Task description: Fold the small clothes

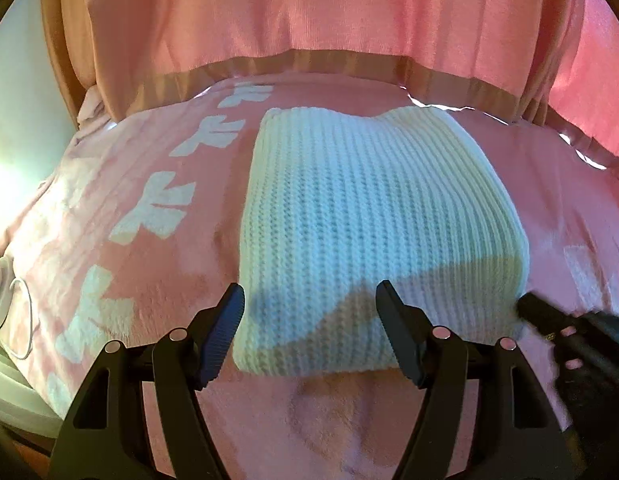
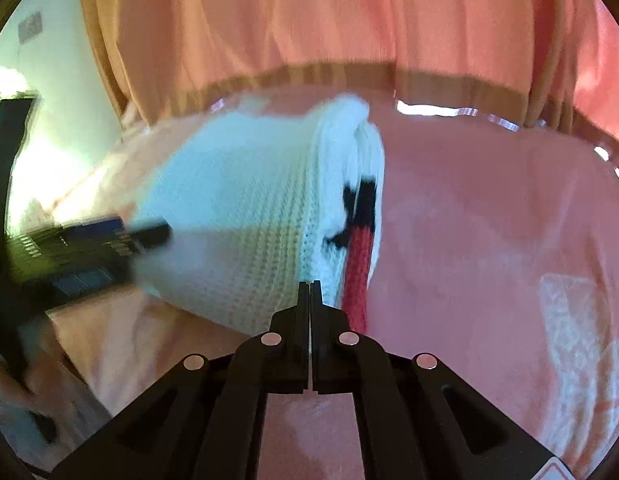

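A white ribbed knit garment lies folded in a thick block on the pink blanket. My left gripper is open, its fingers spread over the garment's near edge, empty. My right gripper is shut at the garment's right near corner; no cloth shows between its fingers. Black and red knit parts show in the garment's side layers. The right gripper shows at the right edge of the left wrist view. The left gripper shows blurred in the right wrist view.
Pink curtains with a tan hem hang behind the bed. The blanket carries white bow patterns. A white cable and charger lie at the bed's left edge. A bright lamp glow is at the left.
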`<control>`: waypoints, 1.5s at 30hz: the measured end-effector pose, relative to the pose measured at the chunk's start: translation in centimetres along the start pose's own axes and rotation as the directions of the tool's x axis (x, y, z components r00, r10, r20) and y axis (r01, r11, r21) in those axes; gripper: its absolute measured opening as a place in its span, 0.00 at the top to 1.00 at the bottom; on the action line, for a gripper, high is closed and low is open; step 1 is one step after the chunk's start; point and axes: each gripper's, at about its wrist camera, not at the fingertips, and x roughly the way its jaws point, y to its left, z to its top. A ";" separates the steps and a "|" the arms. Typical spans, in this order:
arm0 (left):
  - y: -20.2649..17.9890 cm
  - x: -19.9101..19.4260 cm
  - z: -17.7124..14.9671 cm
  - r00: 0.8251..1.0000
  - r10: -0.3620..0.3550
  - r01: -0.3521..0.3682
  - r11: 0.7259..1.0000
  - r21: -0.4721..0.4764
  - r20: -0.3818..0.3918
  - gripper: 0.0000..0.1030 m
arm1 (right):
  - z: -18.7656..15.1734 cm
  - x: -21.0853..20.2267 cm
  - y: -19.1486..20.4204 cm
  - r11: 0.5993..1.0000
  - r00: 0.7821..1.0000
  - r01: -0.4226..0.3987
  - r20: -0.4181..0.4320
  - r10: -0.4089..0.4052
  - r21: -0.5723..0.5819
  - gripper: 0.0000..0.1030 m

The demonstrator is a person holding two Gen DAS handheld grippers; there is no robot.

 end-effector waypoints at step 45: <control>-2.7 -1.1 -5.3 0.987 0.141 -0.137 0.989 -0.060 0.082 0.13 | -4.6 -1.6 0.5 0.984 0.982 0.178 0.071 -0.176 -0.017 0.52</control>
